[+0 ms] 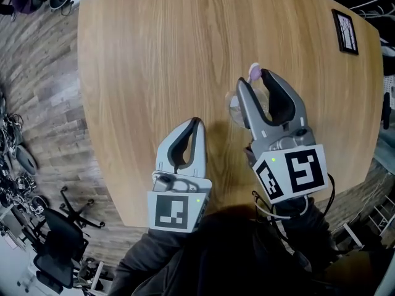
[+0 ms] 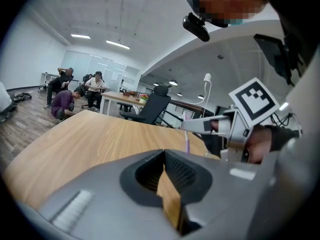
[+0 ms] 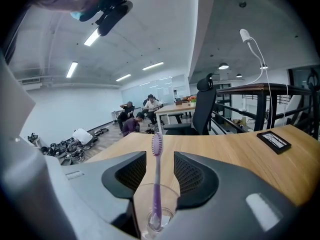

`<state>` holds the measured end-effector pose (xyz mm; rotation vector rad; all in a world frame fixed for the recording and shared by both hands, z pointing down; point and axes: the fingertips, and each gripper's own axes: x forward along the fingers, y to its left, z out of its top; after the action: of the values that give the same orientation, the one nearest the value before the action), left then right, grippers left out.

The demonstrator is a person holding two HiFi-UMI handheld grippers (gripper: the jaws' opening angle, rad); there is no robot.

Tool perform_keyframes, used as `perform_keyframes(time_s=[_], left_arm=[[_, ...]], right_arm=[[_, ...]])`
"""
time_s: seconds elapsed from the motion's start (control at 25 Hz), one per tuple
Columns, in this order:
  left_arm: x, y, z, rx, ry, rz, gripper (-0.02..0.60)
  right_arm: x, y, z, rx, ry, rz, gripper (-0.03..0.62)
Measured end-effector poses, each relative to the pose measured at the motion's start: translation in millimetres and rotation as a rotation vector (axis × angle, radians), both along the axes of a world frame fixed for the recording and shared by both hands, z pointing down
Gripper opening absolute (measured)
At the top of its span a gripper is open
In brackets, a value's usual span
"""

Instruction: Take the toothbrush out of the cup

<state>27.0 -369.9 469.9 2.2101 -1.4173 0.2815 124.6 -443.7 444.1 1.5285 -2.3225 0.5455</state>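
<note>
Right claw (image 3: 160,155), jaws apart, straddling the clear cup (image 3: 156,211) at lower centre of the right gripper view. The purple toothbrush (image 3: 156,171) stands upright in the cup, between the pads and untouched. Best practice is probably to close on the handle above the rim, then lift straight up. Left claw (image 1: 196,123), jaws together and empty, sits over the worktop (image 1: 148,54) at lower centre of the head view.

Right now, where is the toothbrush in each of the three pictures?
Head view: toothbrush right of centre, by the cup.
Left gripper view: toothbrush just right of centre, small.
Right gripper view: toothbrush bottom centre, upright in the cup.
Shared landmark: the table.
</note>
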Motion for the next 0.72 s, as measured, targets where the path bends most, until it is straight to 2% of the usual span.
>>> perform_keyframes(time_s=[0.36,0.44,0.6,0.72], left_arm=[[0.7,-0.3,5.0,-0.013,0.013,-0.007,0.008],[-1.8,0.0,5.3,-0.013,0.013,-0.010,0.008],[-3.8,0.7,3.5,-0.008,0.014,-0.020,0.008],[-5.7,2.1,-0.1,0.002,0.017,-0.026,0.008]], right_arm=[[-5.7,-8.4,-3.0,-0.018,0.060,-0.066,0.162],[-5.3,-10.3,-2.3,-0.019,0.070,-0.063,0.145],[-1.4,-11.5,-3.6,-0.011,0.085,-0.054,0.060],[-2.7,-8.6,-4.8,-0.005,0.083,-0.056,0.057]])
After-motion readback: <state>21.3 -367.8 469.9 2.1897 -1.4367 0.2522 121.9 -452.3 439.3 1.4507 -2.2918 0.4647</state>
